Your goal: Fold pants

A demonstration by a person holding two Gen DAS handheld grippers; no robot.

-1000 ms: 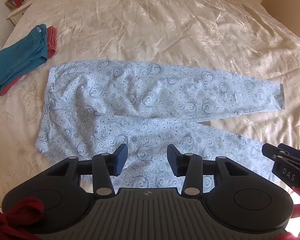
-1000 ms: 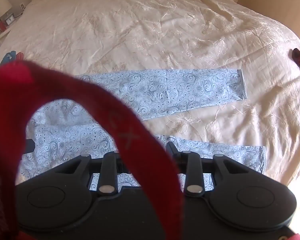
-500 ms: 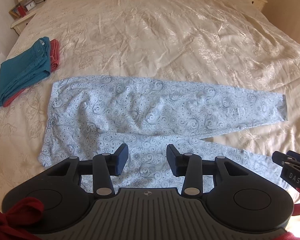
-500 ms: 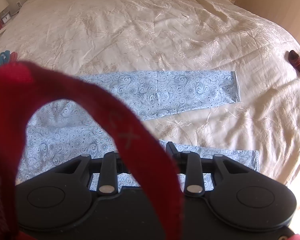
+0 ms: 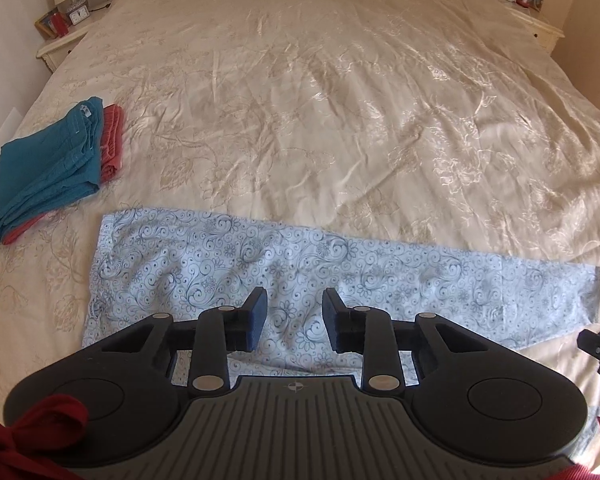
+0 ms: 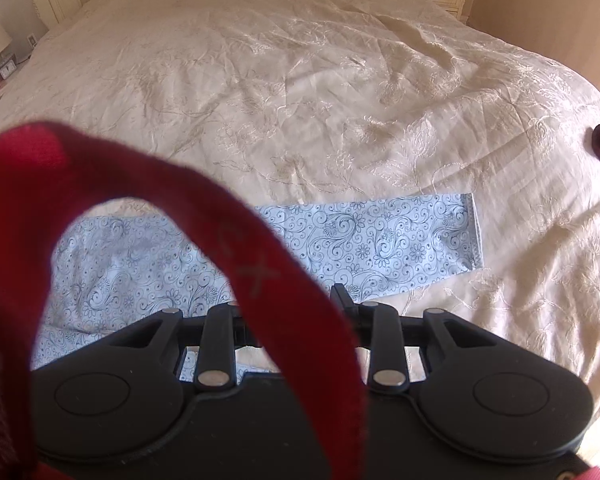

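1. Across the near part of the cream embroidered bedspread point(image 5: 320, 100) lie the pale blue pants with a dark swirl-and-flower print point(image 5: 260, 264), spread flat, waistband to the left, one leg running right to its hem.
2. Above the seat of the pants, the left gripper point(image 5: 294, 318) is closing its jaws, with only air between the pads.
3. A red strap point(image 6: 236, 248) masks the right gripper point(image 6: 296, 312); its jaws are closing, and I cannot tell whether they hold anything.
4. Folded teal and coral garments point(image 5: 48, 164) sit well apart, far left.
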